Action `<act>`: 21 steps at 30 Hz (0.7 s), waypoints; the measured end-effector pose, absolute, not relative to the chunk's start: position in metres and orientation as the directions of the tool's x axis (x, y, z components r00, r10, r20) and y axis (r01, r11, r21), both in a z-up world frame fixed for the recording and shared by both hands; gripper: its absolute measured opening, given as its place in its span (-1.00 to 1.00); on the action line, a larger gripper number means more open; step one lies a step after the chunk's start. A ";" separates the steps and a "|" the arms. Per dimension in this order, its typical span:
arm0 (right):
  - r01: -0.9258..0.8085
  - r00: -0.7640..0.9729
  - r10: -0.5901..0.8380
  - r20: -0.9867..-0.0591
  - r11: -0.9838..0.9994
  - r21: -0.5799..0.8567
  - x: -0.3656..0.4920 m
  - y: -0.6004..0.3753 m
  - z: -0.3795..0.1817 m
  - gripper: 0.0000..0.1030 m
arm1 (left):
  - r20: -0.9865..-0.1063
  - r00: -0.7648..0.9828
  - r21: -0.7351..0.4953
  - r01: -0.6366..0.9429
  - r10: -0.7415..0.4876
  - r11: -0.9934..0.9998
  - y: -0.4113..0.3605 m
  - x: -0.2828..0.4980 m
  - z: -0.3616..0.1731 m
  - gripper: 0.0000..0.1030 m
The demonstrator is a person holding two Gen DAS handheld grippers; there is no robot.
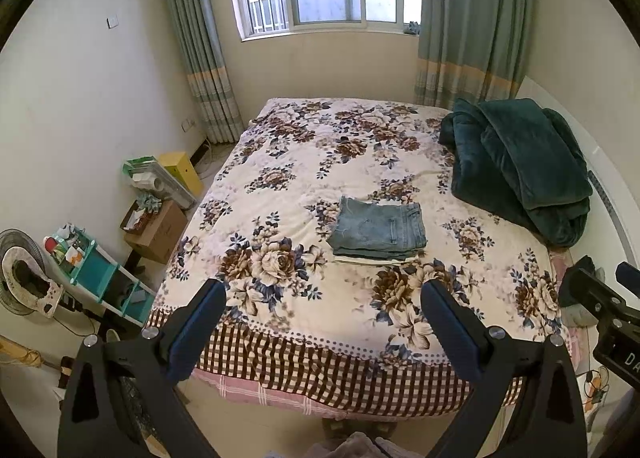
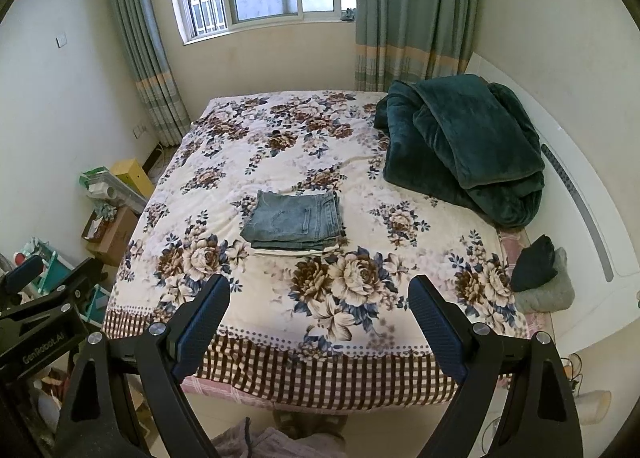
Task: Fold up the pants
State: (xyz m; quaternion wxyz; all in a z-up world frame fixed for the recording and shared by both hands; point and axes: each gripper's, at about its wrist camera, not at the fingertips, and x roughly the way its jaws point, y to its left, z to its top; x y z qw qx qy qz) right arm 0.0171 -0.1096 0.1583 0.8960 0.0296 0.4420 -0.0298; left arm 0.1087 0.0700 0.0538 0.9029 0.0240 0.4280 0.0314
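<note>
Folded blue jeans point(image 1: 378, 233) lie as a neat square stack in the middle of the floral bed cover point(image 1: 304, 161); they also show in the right wrist view point(image 2: 295, 222). My left gripper point(image 1: 324, 292) is open and empty, held back above the foot of the bed, well short of the jeans. My right gripper point(image 2: 320, 288) is open and empty too, at the same distance from them. The right gripper's body point(image 1: 600, 310) shows at the right edge of the left wrist view. The left gripper's body point(image 2: 36, 306) shows at the left edge of the right wrist view.
A dark green blanket point(image 1: 516, 165) is heaped at the bed's far right by the white headboard point(image 2: 580, 209). Dark and grey clothes point(image 2: 540, 274) lie at the bed's right edge. Cardboard boxes point(image 1: 156, 230), a teal shelf point(image 1: 96, 274) and a fan point(image 1: 24, 274) crowd the floor left.
</note>
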 end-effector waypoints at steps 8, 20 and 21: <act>0.075 0.606 -0.020 -0.796 0.997 0.032 0.017 -0.108 0.158 0.80 | -0.773 0.630 0.068 -0.036 0.075 0.997 0.069 0.110 0.056 0.94; 0.074 0.605 -0.018 -0.796 0.997 0.034 0.016 -0.107 0.158 0.80 | -0.769 0.635 0.068 -0.038 0.076 0.997 0.071 0.109 0.058 0.94; 0.074 0.605 -0.019 -0.796 0.997 0.033 0.016 -0.107 0.158 0.80 | -0.769 0.634 0.065 -0.038 0.075 0.997 0.071 0.108 0.057 0.94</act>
